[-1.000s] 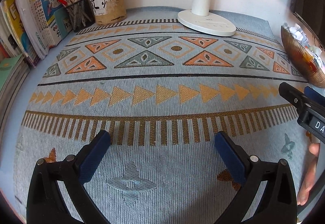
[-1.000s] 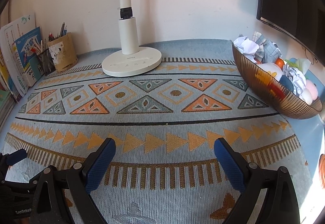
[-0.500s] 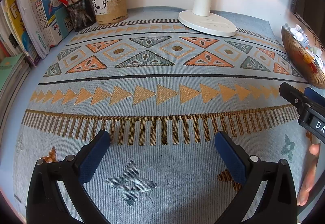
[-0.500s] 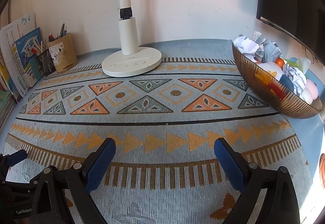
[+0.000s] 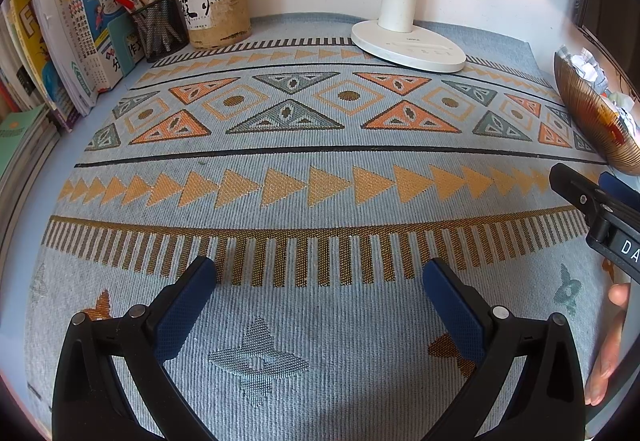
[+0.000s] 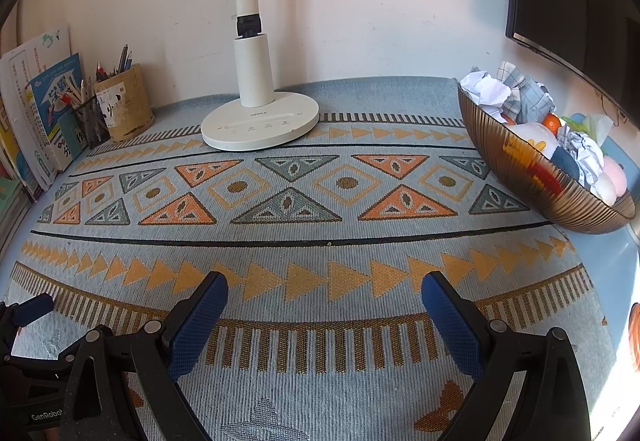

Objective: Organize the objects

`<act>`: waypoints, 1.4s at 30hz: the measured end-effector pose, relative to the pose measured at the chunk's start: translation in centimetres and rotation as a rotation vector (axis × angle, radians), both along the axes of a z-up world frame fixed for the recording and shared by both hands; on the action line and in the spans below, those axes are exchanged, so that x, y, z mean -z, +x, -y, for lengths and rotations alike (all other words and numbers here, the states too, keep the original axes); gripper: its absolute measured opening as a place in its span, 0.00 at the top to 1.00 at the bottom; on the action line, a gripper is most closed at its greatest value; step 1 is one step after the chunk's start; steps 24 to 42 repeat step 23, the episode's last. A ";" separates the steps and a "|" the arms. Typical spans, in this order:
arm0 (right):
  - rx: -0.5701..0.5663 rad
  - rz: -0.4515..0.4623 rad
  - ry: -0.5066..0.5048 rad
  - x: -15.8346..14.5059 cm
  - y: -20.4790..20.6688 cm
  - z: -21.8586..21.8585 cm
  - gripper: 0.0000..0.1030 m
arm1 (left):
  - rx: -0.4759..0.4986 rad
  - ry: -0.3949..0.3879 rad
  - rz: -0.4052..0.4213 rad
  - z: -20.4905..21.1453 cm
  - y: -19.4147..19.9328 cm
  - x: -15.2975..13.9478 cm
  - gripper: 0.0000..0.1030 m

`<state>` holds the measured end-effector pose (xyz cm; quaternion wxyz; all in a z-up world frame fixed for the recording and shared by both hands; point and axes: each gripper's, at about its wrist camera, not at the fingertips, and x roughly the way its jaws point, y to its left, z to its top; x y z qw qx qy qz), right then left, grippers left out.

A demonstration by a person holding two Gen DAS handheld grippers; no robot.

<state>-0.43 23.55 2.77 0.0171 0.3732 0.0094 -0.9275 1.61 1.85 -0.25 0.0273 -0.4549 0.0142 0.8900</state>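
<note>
Ahead of right gripper [image 6: 324, 305], jaws spread, empty: patterned mat [image 6: 320, 233], lamp base [image 6: 260, 123]; bowl [image 6: 520, 177] far right. Left gripper [image 5: 320, 293] likewise spread, empty.

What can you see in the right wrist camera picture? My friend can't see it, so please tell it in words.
Open, empty blue-padded tongs hover over a patterned blue mat. A brown bowl piled with crumpled paper and small colorful things sits at the right, and a white lamp base stands at the back. Pen cups and books line the left.
</note>
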 end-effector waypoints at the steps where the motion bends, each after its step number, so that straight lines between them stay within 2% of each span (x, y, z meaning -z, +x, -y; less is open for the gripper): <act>1: 0.000 0.000 0.000 0.0 0.0 0.0 0.06 | 0.000 0.000 0.000 0.0 0.0 0.0 0.00; 42: -0.005 0.002 0.003 0.1 -0.1 0.0 0.06 | 0.000 -0.001 0.000 0.0 0.0 0.0 0.00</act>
